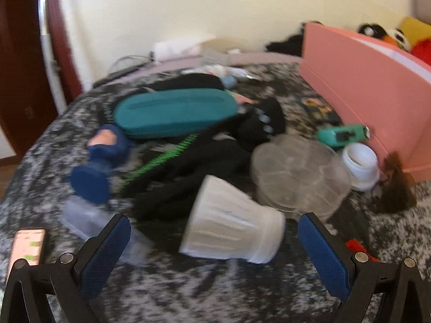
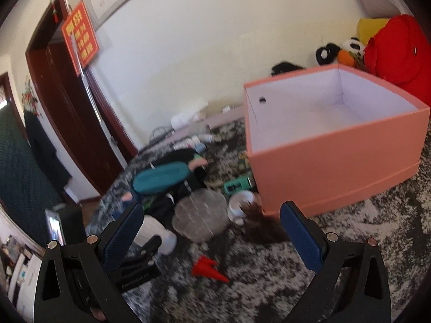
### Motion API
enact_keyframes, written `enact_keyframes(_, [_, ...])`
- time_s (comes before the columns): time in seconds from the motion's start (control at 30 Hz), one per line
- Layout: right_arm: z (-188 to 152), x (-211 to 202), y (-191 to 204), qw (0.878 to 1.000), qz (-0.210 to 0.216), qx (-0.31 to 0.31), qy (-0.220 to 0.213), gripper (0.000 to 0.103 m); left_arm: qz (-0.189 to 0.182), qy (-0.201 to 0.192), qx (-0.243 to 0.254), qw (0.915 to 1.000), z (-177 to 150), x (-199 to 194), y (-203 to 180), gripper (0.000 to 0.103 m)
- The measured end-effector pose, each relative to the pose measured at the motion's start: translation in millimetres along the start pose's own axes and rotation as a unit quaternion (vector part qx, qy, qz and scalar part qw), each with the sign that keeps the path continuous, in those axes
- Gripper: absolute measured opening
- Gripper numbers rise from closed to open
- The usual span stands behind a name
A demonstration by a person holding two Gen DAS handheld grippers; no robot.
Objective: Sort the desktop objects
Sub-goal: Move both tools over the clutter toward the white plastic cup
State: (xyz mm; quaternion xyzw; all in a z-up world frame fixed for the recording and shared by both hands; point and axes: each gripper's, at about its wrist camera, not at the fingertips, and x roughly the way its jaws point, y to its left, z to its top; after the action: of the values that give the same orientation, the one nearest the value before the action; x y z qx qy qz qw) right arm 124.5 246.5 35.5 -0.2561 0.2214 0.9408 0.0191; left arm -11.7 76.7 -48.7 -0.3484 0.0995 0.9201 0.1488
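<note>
A white ribbed cup (image 1: 231, 226) lies on its side on the mottled black-and-white cloth, just ahead of and between the open jaws of my left gripper (image 1: 212, 223). It also shows in the right wrist view (image 2: 157, 231), with the left gripper's black body next to it. My right gripper (image 2: 212, 212) is open and empty, above a red pointed piece (image 2: 207, 267). A clear plastic lidded container (image 1: 299, 175) (image 2: 200, 215), a small white jar (image 1: 361, 165) (image 2: 241, 202) and a brown furry clump (image 1: 396, 188) (image 2: 260, 226) lie by the open pink box (image 2: 334, 161) (image 1: 363, 80).
A teal case (image 1: 175, 111), a blue dumbbell (image 1: 99, 158), black cloth with a green stripe (image 1: 188, 167), a teal gadget (image 1: 342, 133), a clear bottle (image 1: 89, 218) and a pink card (image 1: 27, 245) crowd the cloth. Plush toys (image 2: 350, 48) and a red bag (image 2: 398, 53) sit behind the box.
</note>
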Motion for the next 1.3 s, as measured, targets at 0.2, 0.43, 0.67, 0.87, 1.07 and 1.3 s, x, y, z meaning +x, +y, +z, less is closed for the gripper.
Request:
enact_keyframes(0.2, [-1, 2, -13, 1.0, -0.007, 0.01, 0.012, 0.102, -0.004, 0.017, 0.009, 0.9998, -4, 17, -7, 0.103])
enact_keyframes(0.43, [1, 3, -17, 1.0, -0.012, 0.012, 0.018, 0.102, -0.005, 0.014, 0.009, 0.9999, -3, 12, -7, 0.103])
enact_keyframes(0.67, [2, -2, -12, 1.0, -0.028, -0.002, 0.0, 0.102, -0.019, -0.003, 0.001, 0.9998, 5, -12, -9, 0.103])
enact_keyframes(0.87, [6, -17, -15, 0.997, -0.054, -0.002, -0.048, 0.102, -0.053, -0.049, -0.007, 0.9973, 18, -49, -14, 0.103])
enact_keyframes(1.07, [3, -55, -12, 0.981, -0.107, -0.003, -0.162, 0.103, -0.074, -0.098, 0.005, 0.9924, 30, -72, -34, 0.103])
enact_keyframes(1.3, [-4, -82, -10, 0.964, -0.14, -0.019, -0.224, 0.103, -0.078, -0.098, 0.018, 0.992, 31, -73, -46, 0.103])
